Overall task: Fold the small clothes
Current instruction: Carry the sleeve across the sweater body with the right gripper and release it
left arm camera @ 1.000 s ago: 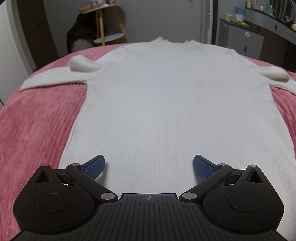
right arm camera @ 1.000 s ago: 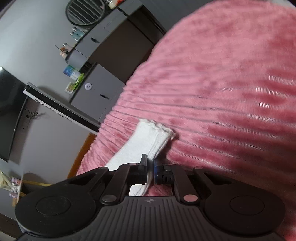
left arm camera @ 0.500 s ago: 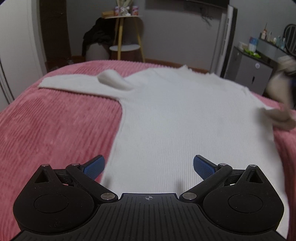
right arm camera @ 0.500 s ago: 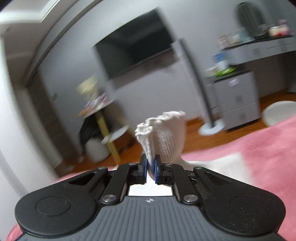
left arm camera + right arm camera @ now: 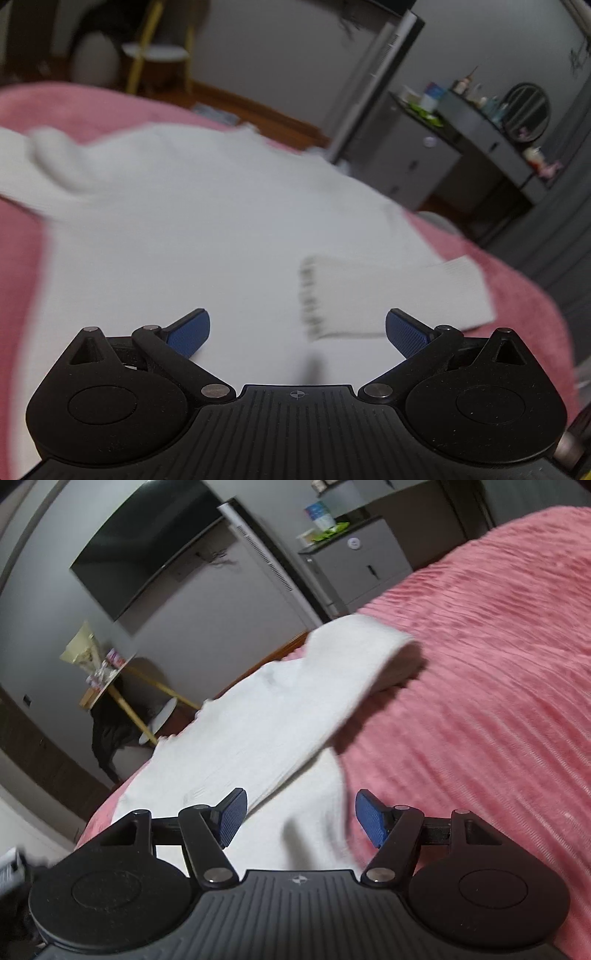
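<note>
**A:** What lies at the left of the left wrist view?

**B:** A pink ribbed bedspread (image 5: 22, 236) covers a bed. On it a white knit sweater (image 5: 192, 236) lies flat, its body filling the middle of the view. One sleeve (image 5: 48, 162) stretches out to the left with a soft bump near the shoulder, though blur smears it.

**A:** And toward the right?

**B:** The other sleeve (image 5: 391, 291) is folded inward across the sweater's body, its cuff resting on the white knit. Behind the bed stand a grey cabinet (image 5: 417, 162) and a dark dresser with a round mirror (image 5: 528, 110).

**A:** What is the left claw doing?

**B:** The left claw (image 5: 297, 332) hovers above the sweater's lower part. Its blue pads are spread wide with nothing gripped between them.

**A:** Now the right wrist view, from the left?

**B:** A wall-mounted television (image 5: 147, 554) and a small yellow-legged side table (image 5: 122, 686) sit in the background. The sweater (image 5: 236, 753) runs diagonally up the middle, the folded sleeve (image 5: 354, 653) lying over it, and the pink bedspread (image 5: 498, 664) fills the right.

**A:** And the right claw?

**B:** The right claw (image 5: 299, 818) is opening. Its pads stand apart over the white knit and pinch nothing.
</note>
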A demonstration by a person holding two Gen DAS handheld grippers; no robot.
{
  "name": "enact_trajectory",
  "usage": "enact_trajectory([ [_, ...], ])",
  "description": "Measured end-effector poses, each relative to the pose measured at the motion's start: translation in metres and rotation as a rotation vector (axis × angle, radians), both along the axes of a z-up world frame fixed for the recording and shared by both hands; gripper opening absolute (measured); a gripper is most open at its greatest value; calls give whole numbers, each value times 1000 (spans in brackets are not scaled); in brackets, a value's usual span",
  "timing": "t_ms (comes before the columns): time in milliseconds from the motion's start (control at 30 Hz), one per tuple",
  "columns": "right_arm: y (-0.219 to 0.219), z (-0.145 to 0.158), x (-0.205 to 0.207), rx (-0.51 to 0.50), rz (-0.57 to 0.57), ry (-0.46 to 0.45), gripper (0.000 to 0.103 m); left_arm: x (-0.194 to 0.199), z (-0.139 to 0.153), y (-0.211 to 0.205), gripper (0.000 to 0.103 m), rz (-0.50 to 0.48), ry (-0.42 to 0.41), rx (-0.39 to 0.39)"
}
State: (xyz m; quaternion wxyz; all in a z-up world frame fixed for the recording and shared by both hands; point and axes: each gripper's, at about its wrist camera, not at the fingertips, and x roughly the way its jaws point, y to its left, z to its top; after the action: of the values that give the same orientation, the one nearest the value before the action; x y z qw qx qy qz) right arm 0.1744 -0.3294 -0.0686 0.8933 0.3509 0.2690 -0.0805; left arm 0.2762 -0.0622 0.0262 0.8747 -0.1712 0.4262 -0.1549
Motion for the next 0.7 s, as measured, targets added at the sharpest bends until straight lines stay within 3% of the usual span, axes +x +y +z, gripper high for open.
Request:
enact_trajectory([
  [67, -3, -9, -9, 26, -10, -10, 66, 24, -12, -13, 100, 0, 57, -52],
  [133, -6, -15, -7, 39, -4, -8, 66, 43, -25, -25, 82, -19, 105, -71],
  [200, -10, -21, -5, 44, 7, -9, 66, 58, -41, -33, 69, -20, 161, -39],
  [300, -13, -21, 2, 52, 14, -23, 66, 64, -52, -35, 65, -10, 179, -93],
  [367, -12, -21, 4, 52, 15, -31, 66, 66, -53, -35, 47, -23, 184, -170],
  [433, -12, -22, 5, 59, 15, -37, 66, 71, -56, -39, 10, -36, 212, -201],
  [500, -11, -21, 5, 61, 18, -43, 66, 73, -53, -39, 10, -41, 207, -183],
  [700, -12, -18, 1, 65, 9, -65, 66, 61, 18, -12, 10, -70, -70, 48],
])
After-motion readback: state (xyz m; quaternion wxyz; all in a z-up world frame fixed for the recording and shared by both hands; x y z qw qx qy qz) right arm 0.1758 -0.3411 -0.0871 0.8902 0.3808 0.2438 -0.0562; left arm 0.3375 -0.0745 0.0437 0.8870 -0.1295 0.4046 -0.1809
